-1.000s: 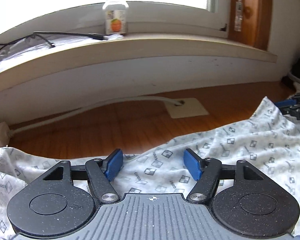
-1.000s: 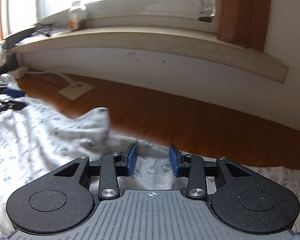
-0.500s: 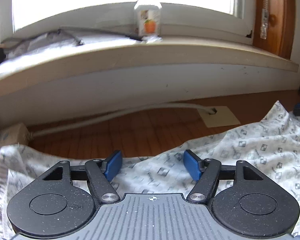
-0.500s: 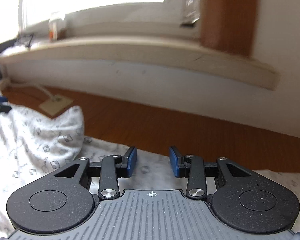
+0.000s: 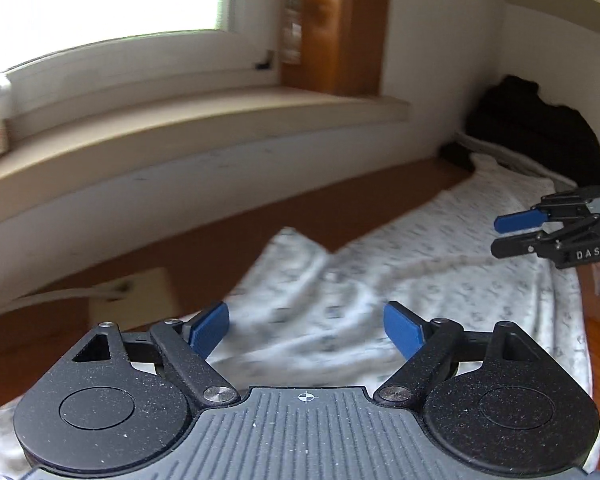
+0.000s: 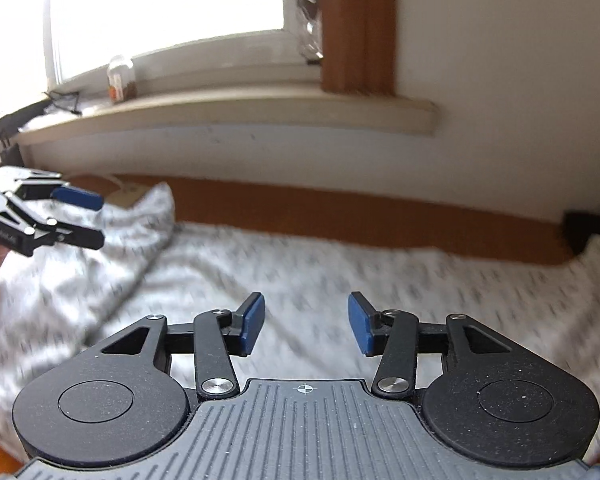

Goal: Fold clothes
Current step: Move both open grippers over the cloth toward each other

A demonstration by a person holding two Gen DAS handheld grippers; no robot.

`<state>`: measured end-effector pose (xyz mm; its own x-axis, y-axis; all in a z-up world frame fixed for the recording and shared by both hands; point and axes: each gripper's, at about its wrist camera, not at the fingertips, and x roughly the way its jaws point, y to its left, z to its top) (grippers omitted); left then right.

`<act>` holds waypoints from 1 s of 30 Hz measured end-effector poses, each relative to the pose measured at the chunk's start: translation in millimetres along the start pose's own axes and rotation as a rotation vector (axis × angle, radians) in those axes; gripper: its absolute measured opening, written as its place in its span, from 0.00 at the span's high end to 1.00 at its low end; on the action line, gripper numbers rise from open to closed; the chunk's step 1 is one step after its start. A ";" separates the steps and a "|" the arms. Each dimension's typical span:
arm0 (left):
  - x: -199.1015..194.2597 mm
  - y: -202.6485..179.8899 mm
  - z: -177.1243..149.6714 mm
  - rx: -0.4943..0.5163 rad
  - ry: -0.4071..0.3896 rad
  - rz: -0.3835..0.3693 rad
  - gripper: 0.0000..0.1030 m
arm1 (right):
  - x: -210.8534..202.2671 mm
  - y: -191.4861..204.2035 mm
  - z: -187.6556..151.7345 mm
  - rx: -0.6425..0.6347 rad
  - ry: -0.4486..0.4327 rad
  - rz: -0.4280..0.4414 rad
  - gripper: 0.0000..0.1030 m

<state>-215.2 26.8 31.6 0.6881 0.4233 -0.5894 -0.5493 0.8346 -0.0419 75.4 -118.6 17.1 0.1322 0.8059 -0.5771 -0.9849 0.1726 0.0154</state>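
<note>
Left wrist view: left gripper [image 5: 306,330] wide and opening, nothing between its blue pads, hovering over the patterned white garment [image 5: 440,264] spread on the wooden floor [image 5: 280,216]. Right gripper [image 6: 306,324] about half spread, also opening, empty above the same cloth. Versus a second ago, both views have swung sideways along the windowsill [image 6: 228,108], and each gripper now sees the other.
</note>
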 end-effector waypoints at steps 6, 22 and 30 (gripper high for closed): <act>13.8 -9.4 -9.9 0.027 0.032 0.014 0.15 | -16.4 -5.5 -19.7 -0.027 0.011 -0.043 0.54; 11.3 -35.7 -3.7 0.137 0.000 0.048 0.13 | -39.5 -36.0 -44.6 0.060 -0.023 -0.124 0.51; 23.4 -42.4 2.1 0.110 -0.014 -0.023 0.13 | -83.7 -113.9 -61.7 0.307 -0.103 -0.267 0.52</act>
<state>-174.9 2.0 21.3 0.7069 0.4075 -0.5782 -0.4785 0.8775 0.0335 169.6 -240.6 13.4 0.4045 0.7593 -0.5097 -0.8374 0.5316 0.1274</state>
